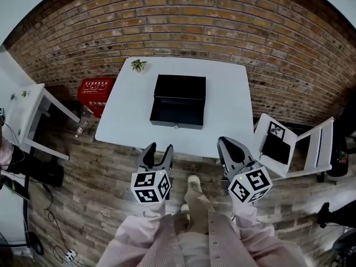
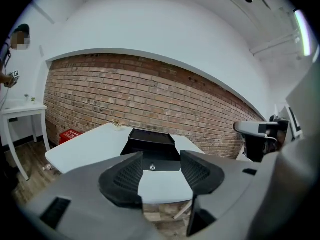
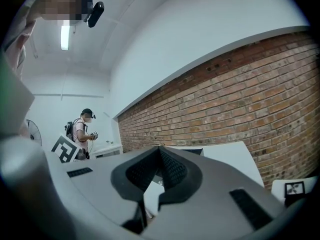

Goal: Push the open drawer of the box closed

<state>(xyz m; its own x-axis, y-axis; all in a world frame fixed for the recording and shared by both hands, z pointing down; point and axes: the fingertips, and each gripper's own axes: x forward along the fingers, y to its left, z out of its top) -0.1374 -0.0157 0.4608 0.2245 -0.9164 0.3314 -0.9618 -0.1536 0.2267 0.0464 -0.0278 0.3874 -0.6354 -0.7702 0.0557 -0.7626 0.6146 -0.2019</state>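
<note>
The box (image 1: 181, 87) sits in the middle of the surface (image 1: 122, 113), straight ahead of me and well apart from both tools; its drawer (image 1: 177, 113) stands pulled out toward me, its front running left to right across my line, so the closing push must go straight away from me, toward the brick wall (image 1: 183, 21). My left hand-held gripper (image 1: 159, 151) is the better lined up of the two; it hangs short of the surface's near edge, over the floor (image 1: 111, 171), pointing forward, jaws set wide with nothing in them; its own view frames the drawer front in the gap between them. My right hand-held gripper (image 1: 230, 147) hangs at like height, off to the right of the drawer's line, jaws pressed together on nothing; I judge the left should lead.
</note>
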